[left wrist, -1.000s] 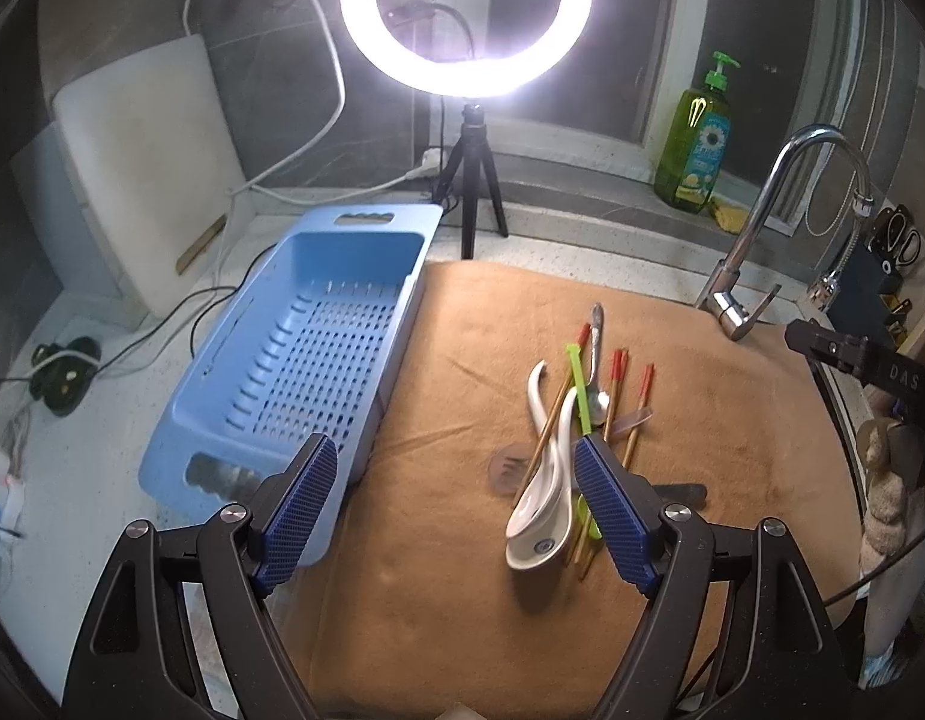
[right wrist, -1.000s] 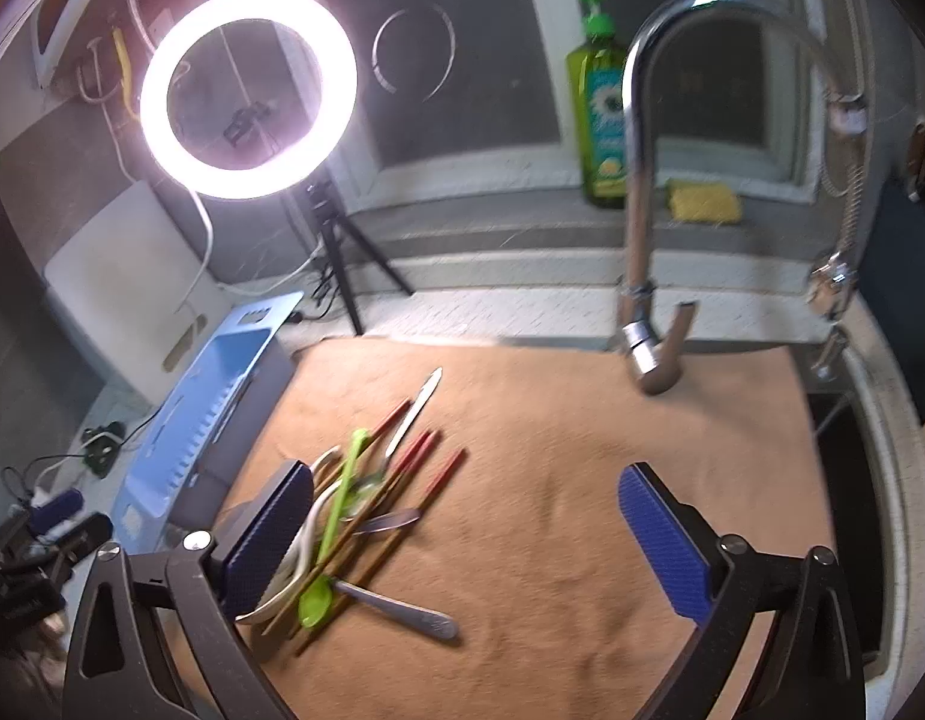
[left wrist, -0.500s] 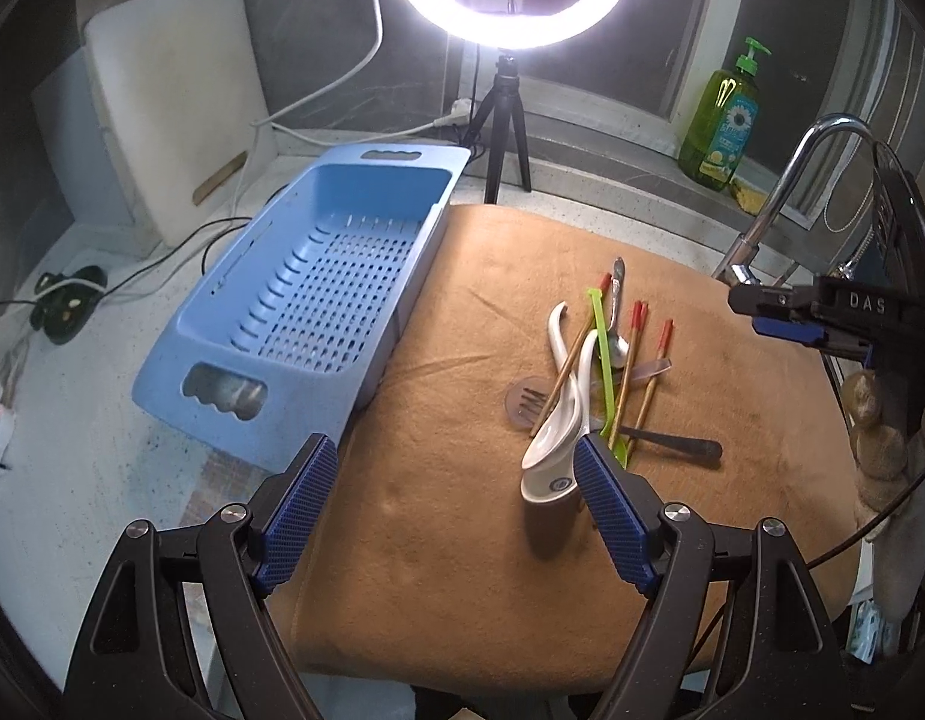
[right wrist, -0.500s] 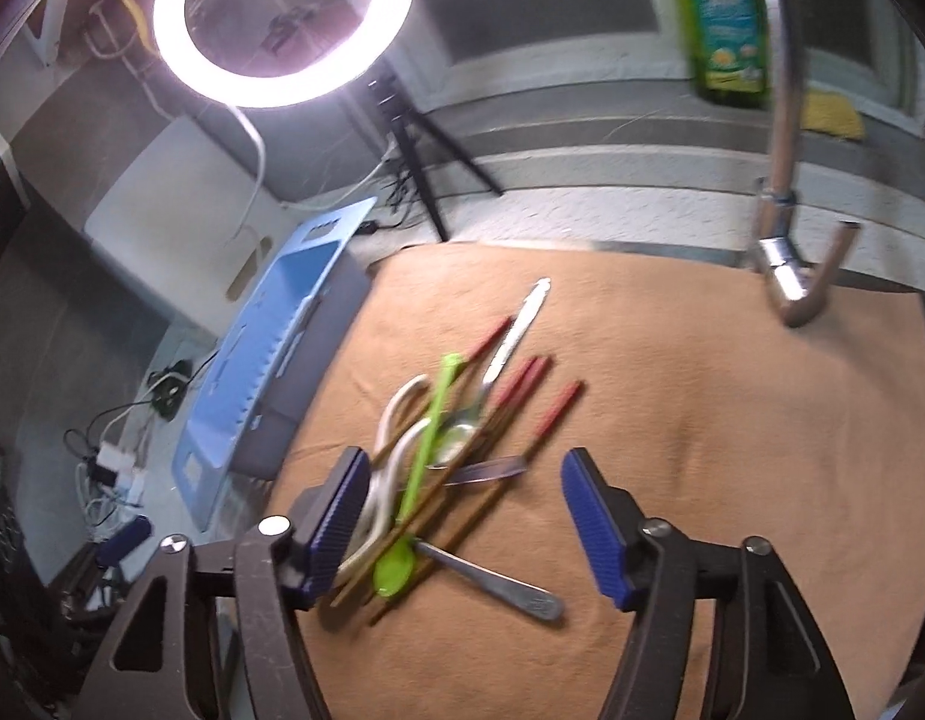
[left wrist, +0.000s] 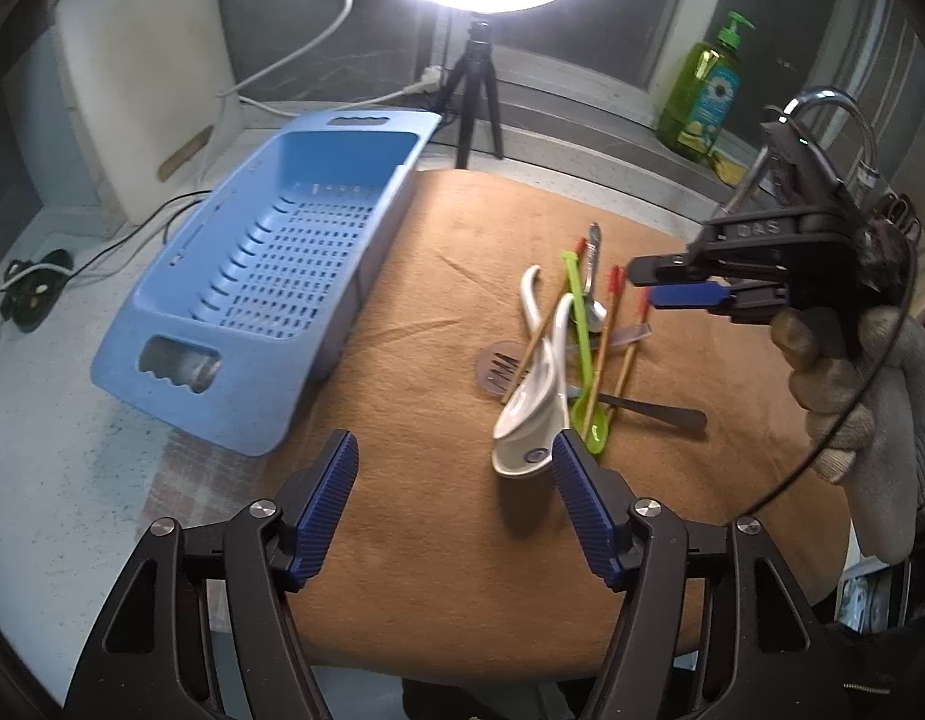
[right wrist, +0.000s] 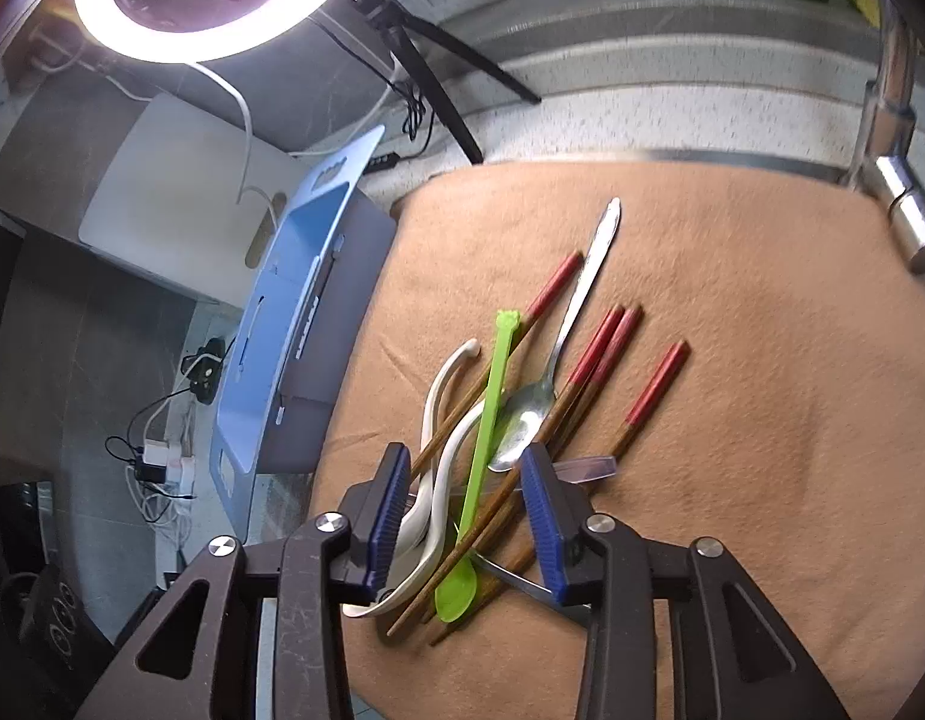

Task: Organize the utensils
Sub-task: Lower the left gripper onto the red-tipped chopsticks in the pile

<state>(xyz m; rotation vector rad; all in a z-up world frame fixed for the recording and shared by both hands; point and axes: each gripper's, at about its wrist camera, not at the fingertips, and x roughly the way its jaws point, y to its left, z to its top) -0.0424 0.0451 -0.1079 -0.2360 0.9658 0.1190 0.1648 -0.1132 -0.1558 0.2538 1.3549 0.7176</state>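
A pile of utensils lies on the brown cloth (left wrist: 438,540): a green spoon (right wrist: 489,420), two white ceramic spoons (left wrist: 534,414), a metal spoon (right wrist: 558,372) and several red-tipped chopsticks (right wrist: 600,348). My right gripper (right wrist: 465,510) hangs over the pile's near end with its jaws closing. The green spoon, a white spoon and chopsticks show between its pads, which press on nothing. In the left wrist view the right gripper (left wrist: 648,282) is held by a gloved hand (left wrist: 852,384) above the pile. My left gripper (left wrist: 456,498) hovers over bare cloth, jaws closing and empty, its right finger beside a white spoon's bowl.
A blue perforated basket (left wrist: 270,276) stands left of the cloth. Behind are a ring light on a tripod (left wrist: 480,90), a green soap bottle (left wrist: 702,90) and a faucet (right wrist: 888,138). A white cutting board (left wrist: 144,78) leans at the far left, with cables (left wrist: 30,294) on the counter.
My right gripper has swung down over the utensil pile and its jaws have narrowed a lot. My left gripper has sunk a little and its jaws have narrowed slightly.
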